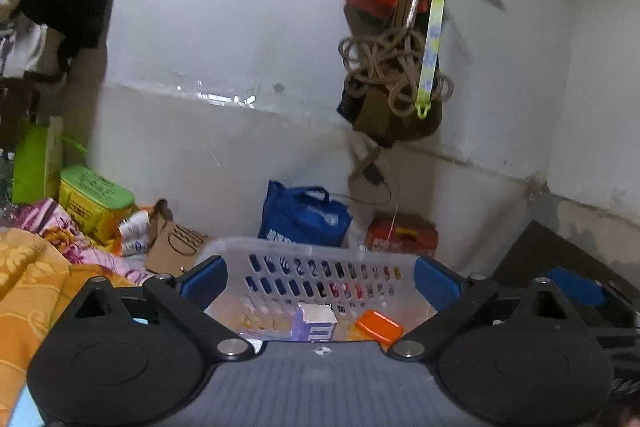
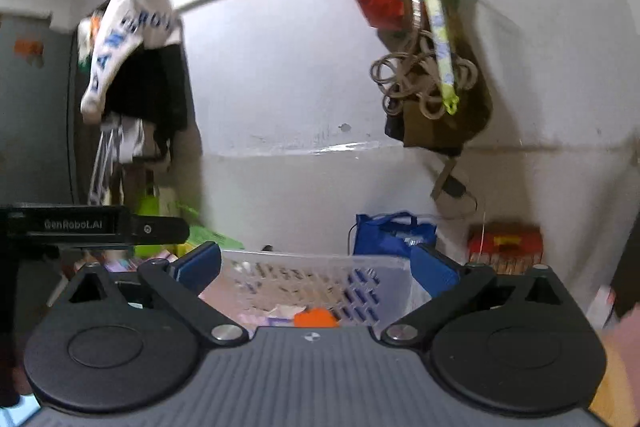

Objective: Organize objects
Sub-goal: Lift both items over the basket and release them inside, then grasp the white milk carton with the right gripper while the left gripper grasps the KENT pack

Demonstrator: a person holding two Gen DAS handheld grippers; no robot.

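A clear slotted plastic basket stands in front of both grippers; it also shows in the right wrist view. Inside lie a white and purple box and an orange object, the orange object also in the right wrist view. My left gripper is open and empty above the basket's near side. My right gripper is open and empty, also just above the basket. The left gripper's body shows at the left of the right wrist view.
A blue bag and a red box stand by the white wall behind the basket. Rope and bags hang on the wall. Orange bedding, a yellow tin and cans lie at left. Clothes hang at left.
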